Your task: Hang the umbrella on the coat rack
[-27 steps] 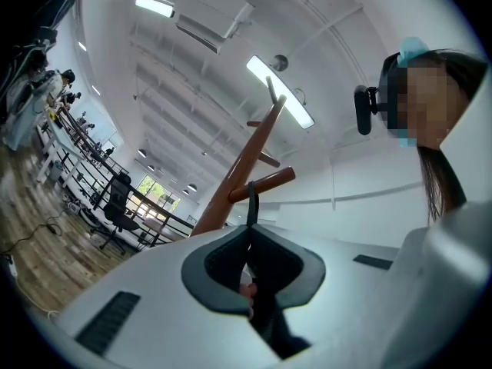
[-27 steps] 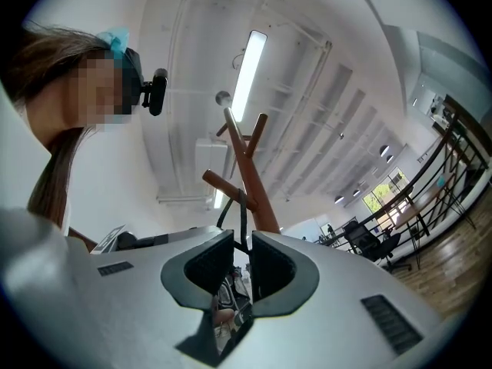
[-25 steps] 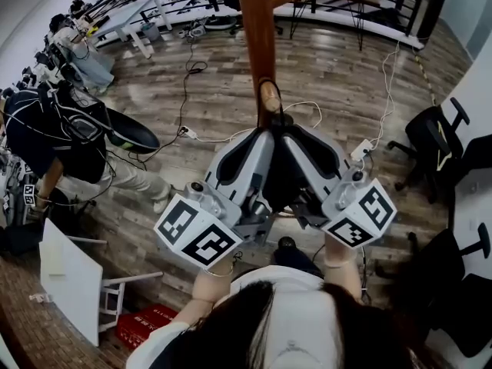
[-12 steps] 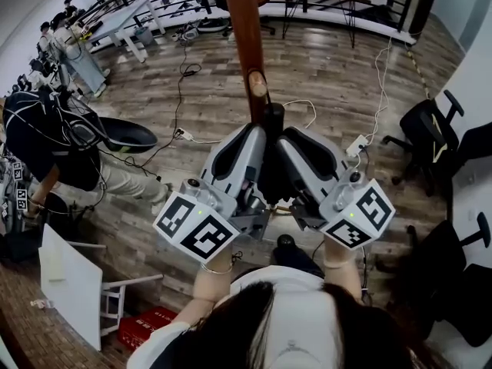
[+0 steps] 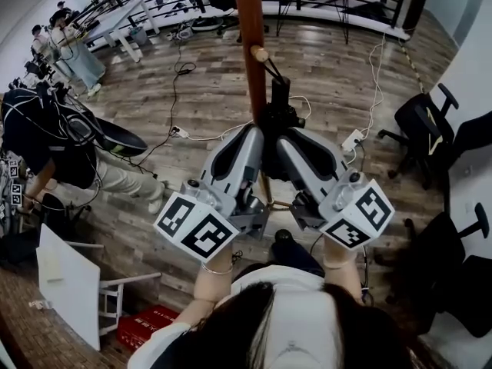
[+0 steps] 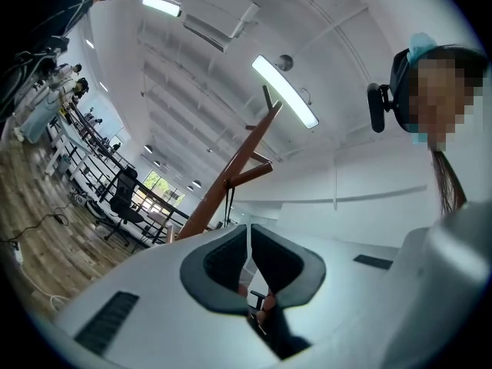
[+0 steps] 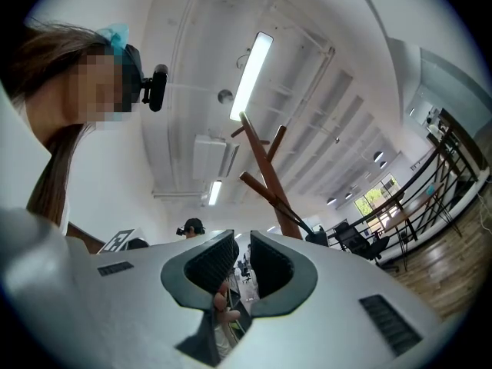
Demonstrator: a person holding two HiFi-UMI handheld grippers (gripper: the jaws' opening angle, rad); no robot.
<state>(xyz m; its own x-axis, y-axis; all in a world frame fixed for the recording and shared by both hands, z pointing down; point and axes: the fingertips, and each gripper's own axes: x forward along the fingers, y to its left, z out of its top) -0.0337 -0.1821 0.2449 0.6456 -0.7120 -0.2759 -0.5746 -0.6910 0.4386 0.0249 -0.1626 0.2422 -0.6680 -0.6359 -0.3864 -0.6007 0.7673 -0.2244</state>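
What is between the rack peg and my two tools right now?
The umbrella, hanging by its black strap from the peg. The head view shows it.

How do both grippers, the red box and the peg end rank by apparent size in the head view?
1. left gripper and right gripper: alike, both very near.
2. red box.
3. peg end of the coat rack.

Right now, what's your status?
Left gripper and right gripper empty, jaws apart. Umbrella hangs by its strap from coat rack peg. No obstruction seen.
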